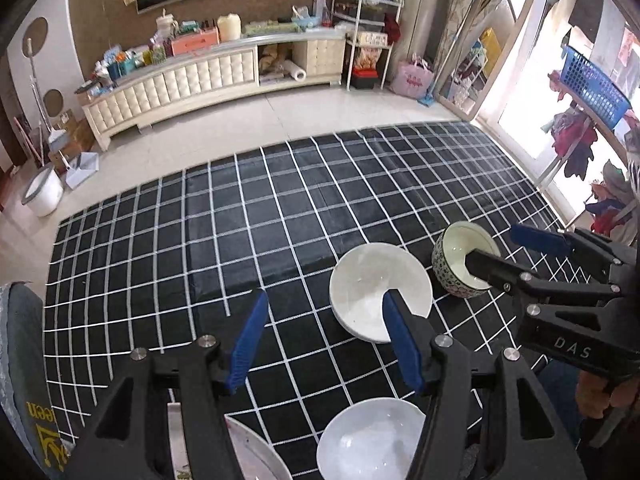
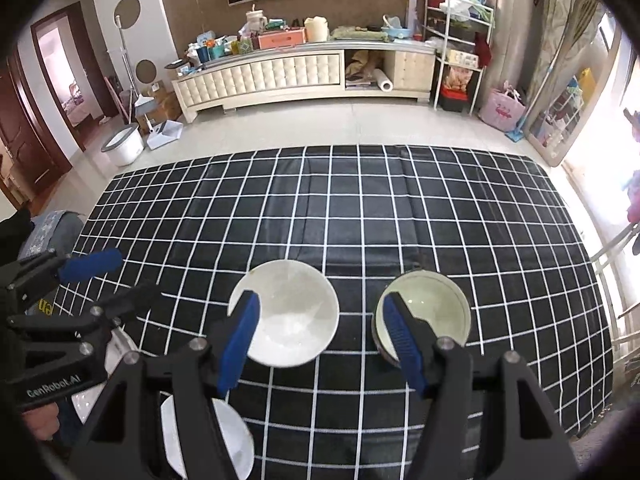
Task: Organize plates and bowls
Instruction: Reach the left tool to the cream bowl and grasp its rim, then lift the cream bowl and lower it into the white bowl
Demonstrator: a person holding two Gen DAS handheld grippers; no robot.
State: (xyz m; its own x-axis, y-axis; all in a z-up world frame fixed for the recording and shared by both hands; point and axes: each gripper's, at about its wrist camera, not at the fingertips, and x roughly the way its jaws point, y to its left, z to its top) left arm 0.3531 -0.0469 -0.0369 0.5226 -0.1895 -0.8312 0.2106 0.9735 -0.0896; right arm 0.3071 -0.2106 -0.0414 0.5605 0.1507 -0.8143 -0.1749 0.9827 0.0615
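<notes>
Two bowls stand side by side on the black grid-patterned tablecloth [image 1: 200,240]: a plain white bowl [image 1: 372,292] [image 2: 292,316] and a blue-patterned bowl [image 1: 452,276] [image 2: 432,308] with a pale inside. My left gripper [image 1: 324,324] [image 2: 116,280] is open, just short of the white bowl, holding nothing. My right gripper [image 1: 512,250] [image 2: 322,320] hangs open over both bowls, its right finger above the patterned one. A second white bowl [image 1: 372,440] [image 2: 236,436] and a white plate [image 1: 256,456] [image 2: 86,404] lie at the near edge under the grippers.
Beyond the far table edge is tiled floor with a long cream cabinet [image 2: 280,76], a white bucket [image 2: 122,146] and a metal shelf rack [image 2: 456,60]. A grey cushioned seat [image 1: 20,360] sits at the table's left. The far half of the cloth is bare.
</notes>
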